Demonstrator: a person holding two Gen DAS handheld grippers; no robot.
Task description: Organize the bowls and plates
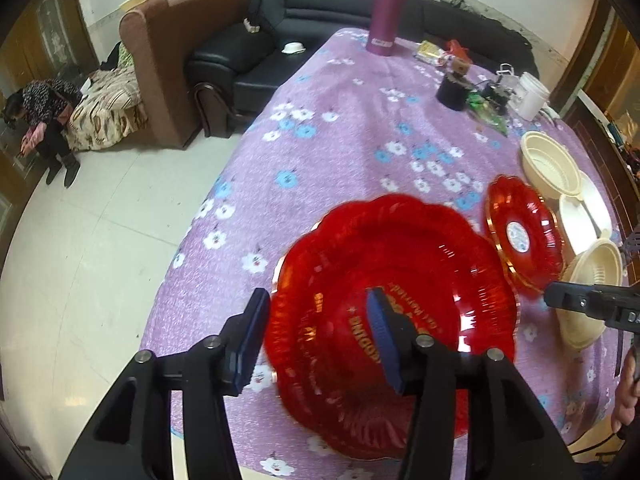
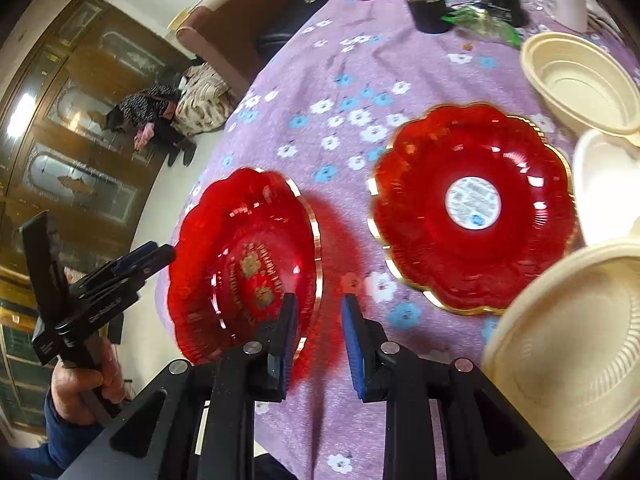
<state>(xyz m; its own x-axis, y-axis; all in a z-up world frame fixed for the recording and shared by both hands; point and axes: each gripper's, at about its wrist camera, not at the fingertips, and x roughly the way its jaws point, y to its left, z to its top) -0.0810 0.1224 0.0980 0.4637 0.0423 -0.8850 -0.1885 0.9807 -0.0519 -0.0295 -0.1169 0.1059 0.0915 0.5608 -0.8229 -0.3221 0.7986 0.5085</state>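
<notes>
Beside the labelled red plate (image 2: 472, 208), the left gripper (image 1: 320, 336) stands spread astride the lettered red plate's (image 1: 392, 312) rim, seemingly releasing it, while the right gripper (image 2: 320, 344) hovers slightly parted, empty

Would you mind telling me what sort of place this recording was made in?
Most likely a home living room used for dining: a black leather sofa and brown armchair stand beside a table under a floral purple cloth, laid with red plates and cream bowls.
</notes>
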